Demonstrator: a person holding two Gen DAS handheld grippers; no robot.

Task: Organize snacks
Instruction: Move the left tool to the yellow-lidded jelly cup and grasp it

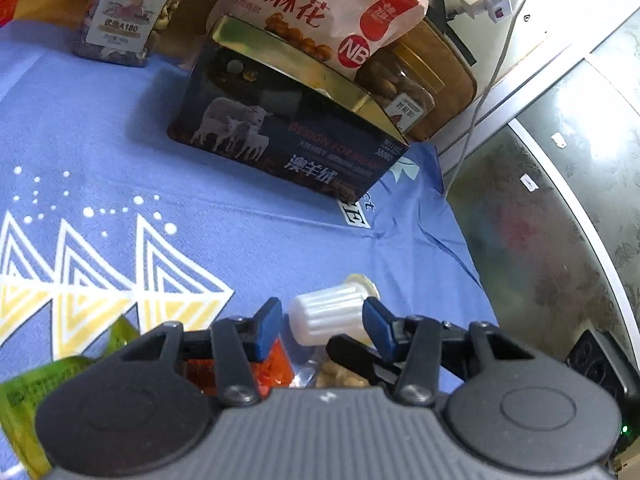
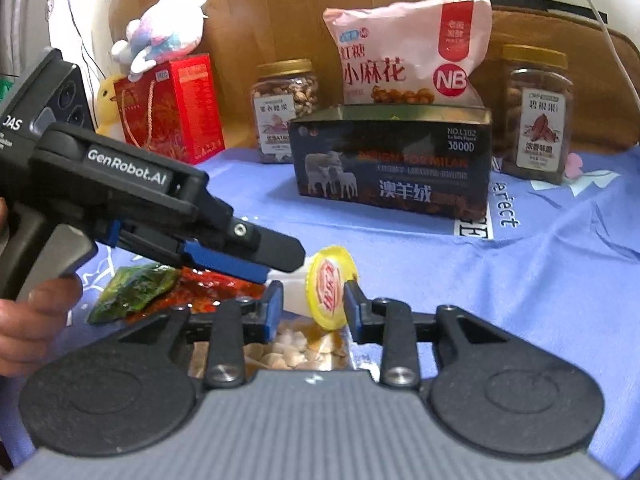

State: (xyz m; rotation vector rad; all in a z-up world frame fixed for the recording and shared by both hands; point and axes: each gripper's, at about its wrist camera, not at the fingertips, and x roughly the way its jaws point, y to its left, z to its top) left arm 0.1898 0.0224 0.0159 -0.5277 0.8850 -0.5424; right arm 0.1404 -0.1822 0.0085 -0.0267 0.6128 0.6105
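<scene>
Lying on its side above the blue printed tablecloth [image 1: 120, 152], a small white ribbed jelly cup [image 1: 326, 314] with a yellow foil lid [image 2: 330, 286] sits between the blue pads of both claws. The left gripper [image 1: 323, 322] is clenched on its ribbed body. The right gripper [image 2: 310, 306] touches the lid with one pad only; whether it truly grasps I cannot tell. Under them lie a green packet [image 2: 134, 292], a red packet [image 2: 216, 288] and a clear bag of nuts [image 2: 296, 350]. Behind stands the dark sheep-printed box [image 2: 394, 160].

Open blue cloth [image 2: 560, 280] ahead, beyond it dark box [image 2: 394, 160] flanked by nut jars [image 2: 536, 114].
</scene>
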